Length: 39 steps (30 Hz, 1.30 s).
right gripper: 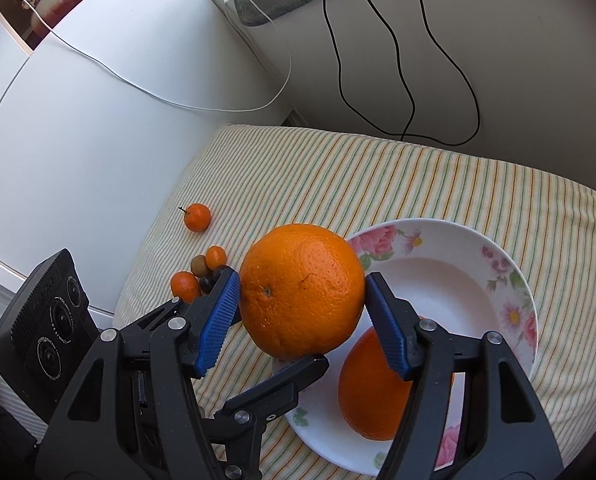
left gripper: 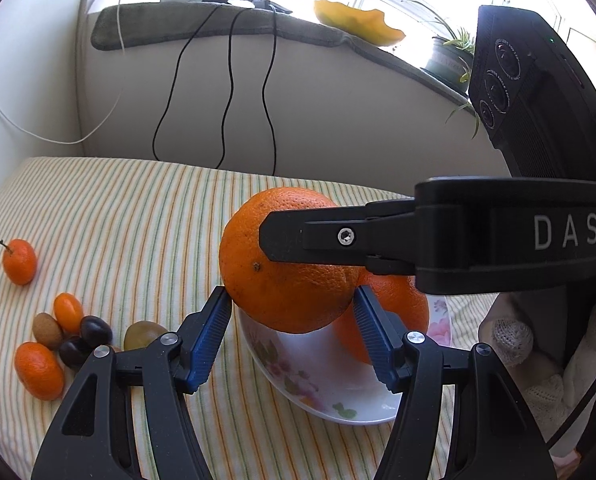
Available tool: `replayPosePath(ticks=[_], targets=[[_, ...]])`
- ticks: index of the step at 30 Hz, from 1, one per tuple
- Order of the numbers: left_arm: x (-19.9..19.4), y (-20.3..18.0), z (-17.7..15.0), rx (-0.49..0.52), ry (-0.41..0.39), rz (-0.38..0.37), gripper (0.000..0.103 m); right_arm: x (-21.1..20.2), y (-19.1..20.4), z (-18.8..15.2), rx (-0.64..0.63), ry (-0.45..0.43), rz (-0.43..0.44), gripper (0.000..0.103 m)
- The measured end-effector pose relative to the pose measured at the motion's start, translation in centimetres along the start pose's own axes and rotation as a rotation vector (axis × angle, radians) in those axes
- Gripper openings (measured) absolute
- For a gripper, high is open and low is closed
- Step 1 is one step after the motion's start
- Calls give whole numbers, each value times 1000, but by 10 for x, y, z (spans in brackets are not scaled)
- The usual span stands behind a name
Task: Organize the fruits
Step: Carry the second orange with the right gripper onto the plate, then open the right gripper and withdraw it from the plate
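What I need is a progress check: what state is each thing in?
held orange: lifted over the edge of the bowl.
second orange: lying in the bowl.
small fruits: loose on the cloth.
left gripper: shut on held orange.
right gripper: shut on held orange.

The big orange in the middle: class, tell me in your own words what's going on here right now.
A person is working with two hand-held tools, and both the left tool and the right tool are clamped on the same large orange, holding it above the near rim of a flowered bowl. A second orange already lies in the bowl. A cluster of small fruits and a lone mandarin sit on the striped cloth.
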<state>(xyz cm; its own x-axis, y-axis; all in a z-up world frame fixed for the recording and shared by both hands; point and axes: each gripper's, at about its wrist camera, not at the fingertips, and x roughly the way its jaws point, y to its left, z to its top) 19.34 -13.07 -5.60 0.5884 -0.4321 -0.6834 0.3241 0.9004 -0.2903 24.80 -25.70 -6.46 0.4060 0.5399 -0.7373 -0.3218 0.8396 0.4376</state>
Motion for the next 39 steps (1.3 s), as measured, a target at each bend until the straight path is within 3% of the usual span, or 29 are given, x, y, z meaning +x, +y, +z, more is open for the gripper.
replayPosePath(ticks=[15,20,39], targets=[[4,-5,-1,16,17,-4,63,-2,-3,-3,-4,7,-12,68],[4,-5,-1,26,16,31,63,0,-1,-4,-10,3,-23,68],[-41,6,-18,46,-50,20,65,-24,17,-17,-53,-120,-87,72]])
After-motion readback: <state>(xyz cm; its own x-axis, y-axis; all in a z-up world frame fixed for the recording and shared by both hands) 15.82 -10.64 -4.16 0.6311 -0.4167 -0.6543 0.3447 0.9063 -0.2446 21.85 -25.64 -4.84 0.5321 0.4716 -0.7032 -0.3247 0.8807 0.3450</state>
